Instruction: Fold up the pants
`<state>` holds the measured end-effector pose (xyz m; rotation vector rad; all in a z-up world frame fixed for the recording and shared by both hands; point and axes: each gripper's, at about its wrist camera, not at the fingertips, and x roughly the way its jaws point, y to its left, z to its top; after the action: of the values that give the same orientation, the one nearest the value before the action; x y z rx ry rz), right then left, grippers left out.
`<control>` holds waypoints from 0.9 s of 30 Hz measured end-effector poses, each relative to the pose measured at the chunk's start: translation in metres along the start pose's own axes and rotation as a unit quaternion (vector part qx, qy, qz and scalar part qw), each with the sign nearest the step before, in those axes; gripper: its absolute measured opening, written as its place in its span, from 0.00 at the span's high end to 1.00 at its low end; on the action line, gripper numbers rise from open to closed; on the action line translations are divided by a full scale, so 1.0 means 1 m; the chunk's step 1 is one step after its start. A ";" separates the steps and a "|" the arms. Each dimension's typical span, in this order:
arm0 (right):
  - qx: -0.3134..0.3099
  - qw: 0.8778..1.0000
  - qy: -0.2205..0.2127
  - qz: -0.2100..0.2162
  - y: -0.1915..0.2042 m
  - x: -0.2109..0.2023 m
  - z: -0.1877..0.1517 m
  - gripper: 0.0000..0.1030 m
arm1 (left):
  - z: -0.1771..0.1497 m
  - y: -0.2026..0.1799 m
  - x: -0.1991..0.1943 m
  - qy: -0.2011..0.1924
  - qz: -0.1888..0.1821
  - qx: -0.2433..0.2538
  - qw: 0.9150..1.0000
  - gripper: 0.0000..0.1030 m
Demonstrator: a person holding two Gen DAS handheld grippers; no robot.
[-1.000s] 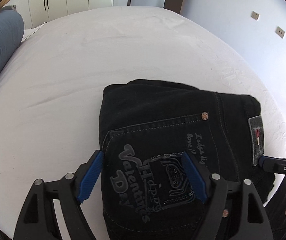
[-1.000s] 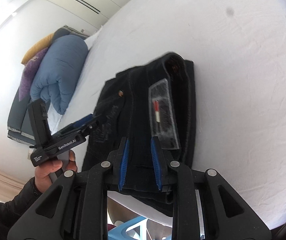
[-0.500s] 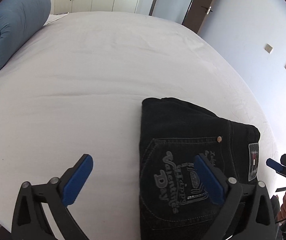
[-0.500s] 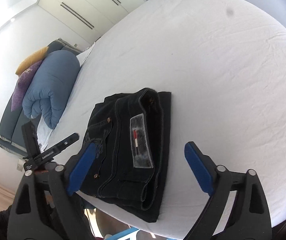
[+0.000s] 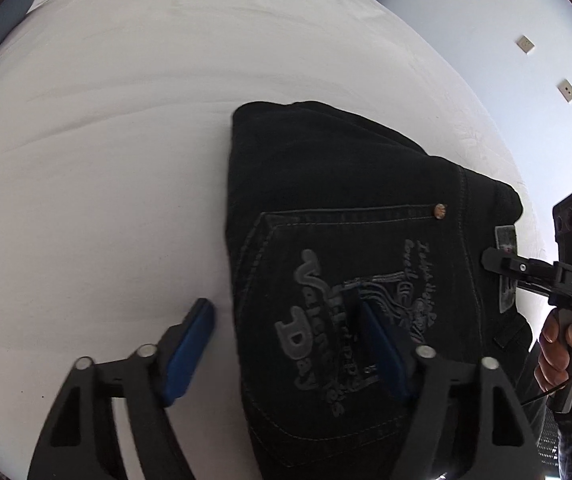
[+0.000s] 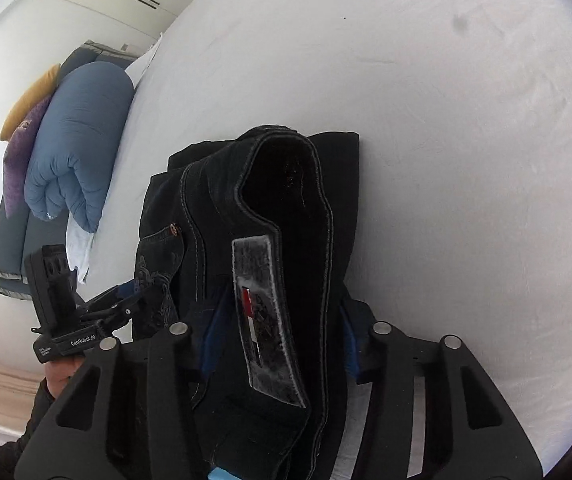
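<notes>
Black folded pants (image 5: 345,184) lie on a white bed sheet (image 5: 106,140), back pocket with grey lettering facing up. My left gripper (image 5: 282,340) straddles their left edge: one blue pad rests on the sheet, the other on the pocket. Its jaws are closing and do not pinch the cloth. In the right wrist view the pants (image 6: 270,184) show their waistband and grey label (image 6: 262,320). My right gripper (image 6: 282,336) has that waistband between its pads, and its jaws are closing too. Each gripper also appears in the other view: the right gripper (image 5: 525,270) and the left gripper (image 6: 126,300).
A rolled blue duvet (image 6: 74,152) with purple and yellow pillows (image 6: 22,140) lies at the bed's far left. The near bed edge runs just below the pants. A hand (image 5: 557,344) holds the right gripper's handle. A wall with sockets (image 5: 567,90) is at the right.
Both grippers let go, pulled back with jaws wide, then came down on the pants again with jaws narrowing. The left one now straddles the left edge, the right one the waistband.
</notes>
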<state>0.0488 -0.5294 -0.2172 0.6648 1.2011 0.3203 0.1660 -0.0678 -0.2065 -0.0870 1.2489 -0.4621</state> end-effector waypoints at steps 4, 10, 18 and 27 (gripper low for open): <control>-0.006 1.000 -0.003 -0.007 0.004 0.001 0.001 0.70 | 0.002 -0.020 0.003 0.004 0.023 0.016 1.000 0.59; -0.061 0.997 -0.029 -0.036 0.031 -0.014 -0.003 0.81 | 0.005 -0.020 -0.006 -0.009 0.003 -0.006 1.000 0.78; -0.116 0.990 -0.072 -0.027 0.072 -0.055 0.007 0.83 | 0.024 -0.033 -0.045 -0.064 -0.003 0.002 0.998 0.81; -0.110 0.990 -0.090 -0.005 0.060 -0.057 0.103 0.83 | 0.105 -0.040 -0.018 -0.088 0.004 0.025 0.996 0.80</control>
<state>0.1317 -0.5459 -0.1160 0.4853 0.9801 0.3703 0.2477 -0.1165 -0.1441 -0.0788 1.0638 -0.4694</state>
